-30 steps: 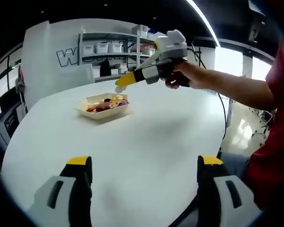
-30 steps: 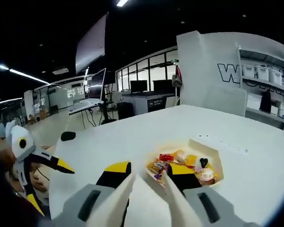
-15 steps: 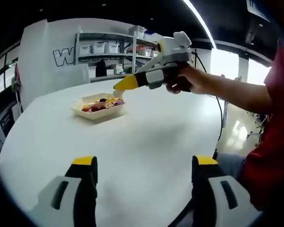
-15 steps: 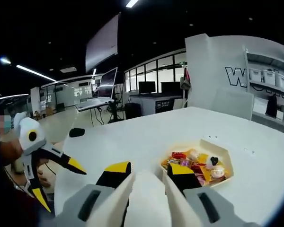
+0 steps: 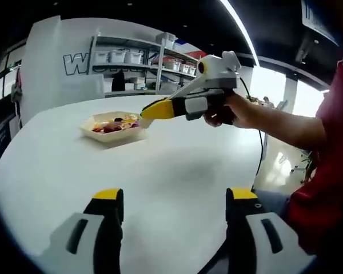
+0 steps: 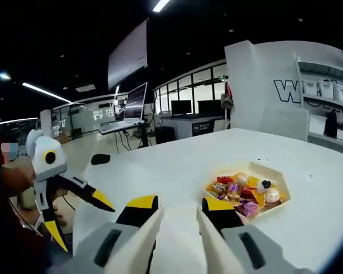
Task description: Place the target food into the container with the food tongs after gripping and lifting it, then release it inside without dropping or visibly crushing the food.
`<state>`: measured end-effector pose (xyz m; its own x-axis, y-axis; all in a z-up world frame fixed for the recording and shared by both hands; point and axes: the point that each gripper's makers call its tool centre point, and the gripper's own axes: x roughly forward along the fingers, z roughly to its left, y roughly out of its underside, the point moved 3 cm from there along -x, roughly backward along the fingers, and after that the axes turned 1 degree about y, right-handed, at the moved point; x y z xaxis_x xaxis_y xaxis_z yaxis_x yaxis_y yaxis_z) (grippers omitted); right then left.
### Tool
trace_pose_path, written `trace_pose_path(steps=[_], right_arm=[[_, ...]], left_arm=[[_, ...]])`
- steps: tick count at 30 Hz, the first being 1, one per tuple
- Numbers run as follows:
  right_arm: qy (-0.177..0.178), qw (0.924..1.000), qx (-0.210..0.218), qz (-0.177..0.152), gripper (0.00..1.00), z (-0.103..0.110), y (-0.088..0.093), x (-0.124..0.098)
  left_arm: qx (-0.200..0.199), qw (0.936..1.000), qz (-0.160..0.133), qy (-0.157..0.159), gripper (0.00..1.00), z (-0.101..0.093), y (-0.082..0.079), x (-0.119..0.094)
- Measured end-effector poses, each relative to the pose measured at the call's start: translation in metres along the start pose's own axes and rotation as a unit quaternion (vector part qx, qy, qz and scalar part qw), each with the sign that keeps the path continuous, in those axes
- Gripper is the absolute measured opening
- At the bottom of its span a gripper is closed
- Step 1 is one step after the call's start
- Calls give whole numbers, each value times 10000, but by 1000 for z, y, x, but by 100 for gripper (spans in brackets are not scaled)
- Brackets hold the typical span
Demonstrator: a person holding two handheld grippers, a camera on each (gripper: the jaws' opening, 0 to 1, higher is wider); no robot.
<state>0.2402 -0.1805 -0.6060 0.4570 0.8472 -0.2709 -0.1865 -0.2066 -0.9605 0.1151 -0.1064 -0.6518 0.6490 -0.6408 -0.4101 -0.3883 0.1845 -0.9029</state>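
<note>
Jaws of the left gripper (image 5: 171,205) stand wide apart over bare white table (image 5: 177,165), nothing between them. Beyond, the right gripper (image 5: 150,109) (held by a hand (image 5: 231,111)) pinches the white food tongs (image 6: 171,240), whose two arms run straight ahead along its jaws, tips pointing toward the container (image 6: 248,188). That shallow tray sits farther off on the table, heaped with mixed food (image 6: 240,191), its long side lying across the right gripper view.
</note>
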Motion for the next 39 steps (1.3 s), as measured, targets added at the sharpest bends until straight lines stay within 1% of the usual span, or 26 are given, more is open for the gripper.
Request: trace_pose_path(steps=[2,5,6,10,15,18,22,27,28,29,30,32,33,36,37,38,39], right_arm=[[-34,10000,5,-25,26,2,1,-1],[-112,9999,0,-55,26,6,3,-3],[-138,9999,54,-83,26,8,3,-4],[-210,9995,192,-134,26,12,6,-8],[-285,9989,313,-212,26,17,7,-16],[-419,9979,413,-276,26,23,8,-19],[-416,9982,387,-197,25,27,15,-20],[-493,9978,392,-202,25,31,18,-22],[-624,9973,277,-261,25,36,16,-24],[-654,9971,261,-281,26,37,16,-24],[-711,9965,288,-336,26,39,14,-25],[-795,9957,304,-365,26,42,13,-25],[-858,9952,275,-382,26,43,12,-26],[-895,9949,257,-392,26,45,12,-26],[-1040,9934,238,-416,26,50,11,-28],[-1073,9931,240,-418,26,51,10,-28],[-1116,9926,233,-410,26,52,11,-28]], left_arm=[[43,10000,-44,5,65,-1,-2,0],[-7,9997,-147,203,55,-6,-5,0],[-50,9995,-155,258,54,-7,-6,0],[-178,9992,-226,294,55,-6,-10,2],[-39,9992,-217,330,51,-6,-13,5],[3,9991,-211,357,50,-6,-14,6],[99,9989,-242,391,46,-5,-17,10],[174,9983,-205,510,41,-8,-18,14],[167,9980,-215,578,38,-8,-19,15],[141,9978,-229,610,36,-8,-19,15],[-6,9969,-322,722,34,-8,-23,16],[-120,9961,-393,786,34,-6,-26,17],[-166,9959,-410,795,34,-3,-28,18],[-173,9959,-413,781,33,-2,-29,19],[-138,9965,-420,711,32,2,-30,20],[-96,9972,-417,607,32,7,-31,22],[-113,9970,-416,639,32,8,-31,23]])
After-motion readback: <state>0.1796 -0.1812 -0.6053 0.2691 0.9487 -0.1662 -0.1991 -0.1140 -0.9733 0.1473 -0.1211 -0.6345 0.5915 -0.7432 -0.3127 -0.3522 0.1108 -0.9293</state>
